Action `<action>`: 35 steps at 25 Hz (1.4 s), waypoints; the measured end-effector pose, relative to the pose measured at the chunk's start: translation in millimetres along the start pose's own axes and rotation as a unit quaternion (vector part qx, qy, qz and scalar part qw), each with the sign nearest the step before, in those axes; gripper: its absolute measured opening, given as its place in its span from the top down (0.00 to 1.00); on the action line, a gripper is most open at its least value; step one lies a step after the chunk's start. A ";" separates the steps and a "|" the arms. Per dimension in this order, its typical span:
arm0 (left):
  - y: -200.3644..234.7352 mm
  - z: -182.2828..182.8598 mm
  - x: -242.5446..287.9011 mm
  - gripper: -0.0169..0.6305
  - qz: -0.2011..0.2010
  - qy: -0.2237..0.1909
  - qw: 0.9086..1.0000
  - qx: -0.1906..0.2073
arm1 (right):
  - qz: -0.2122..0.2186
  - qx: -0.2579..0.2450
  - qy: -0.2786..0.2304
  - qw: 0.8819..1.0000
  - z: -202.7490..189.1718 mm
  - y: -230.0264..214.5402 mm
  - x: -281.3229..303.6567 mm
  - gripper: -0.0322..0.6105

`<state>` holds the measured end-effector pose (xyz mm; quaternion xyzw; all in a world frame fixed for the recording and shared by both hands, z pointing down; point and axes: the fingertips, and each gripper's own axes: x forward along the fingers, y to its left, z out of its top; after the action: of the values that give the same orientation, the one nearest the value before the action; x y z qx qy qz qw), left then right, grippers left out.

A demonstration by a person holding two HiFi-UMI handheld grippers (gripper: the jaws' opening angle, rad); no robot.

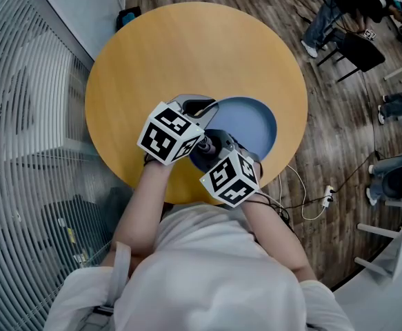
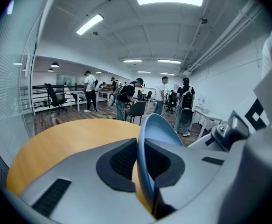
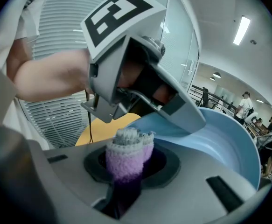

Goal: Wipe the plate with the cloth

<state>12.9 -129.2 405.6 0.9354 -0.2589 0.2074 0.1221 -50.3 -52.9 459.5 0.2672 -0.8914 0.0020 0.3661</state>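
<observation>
While in left claw (image 2: 142, 161), plate (image 2: 163, 129) edge-on, outward.

Lighting: bright and even. Ceiling strip lights (image 2: 169, 0) are glowing above the table (image 2: 56, 139), the nearest one glaring to plain white. Table top is taking the light evenly.
Distortion: both gripper views are bending hard toward dark, rounded corners. Blinds (image 1: 21, 116) left of the table are bowing.
Focus: people (image 2: 126, 94) beyond the table are blurring softly.

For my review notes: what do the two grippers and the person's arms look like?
The left gripper and right gripper have grey shells with black ribbed pads; each carries a white cube with black square markers. The person wears a white short-sleeved shirt.
</observation>
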 end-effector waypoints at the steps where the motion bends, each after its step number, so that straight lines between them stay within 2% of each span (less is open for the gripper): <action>1: 0.8 0.9 -0.4 0.93 0.000 0.000 1.000 0.000 | 0.008 0.002 -0.002 1.000 1.7 2.4 0.0 0.81; 5: 4.6 1.0 -3.6 0.93 0.003 -0.001 1.000 -0.006 | 0.037 0.002 -0.003 0.999 3.4 14.7 0.5 0.81; 10: 2.7 0.3 -4.9 0.93 0.006 0.000 1.000 -0.002 | 0.033 -0.003 0.008 0.999 -4.4 16.0 -0.3 0.81; 21: 8.1 1.8 -10.3 0.93 0.013 -0.006 1.000 0.002 | -0.011 0.021 0.015 1.000 -21.2 -18.5 -13.1 0.81; 35: 4.0 4.2 -8.5 0.93 0.011 0.006 1.000 0.013 | -0.091 0.096 0.018 0.991 -62.7 -81.9 -51.5 0.81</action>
<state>5.5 -130.3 398.5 0.9328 -0.2659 0.2174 0.1091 60.0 -86.2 456.0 0.3813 -0.8521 0.0591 0.3536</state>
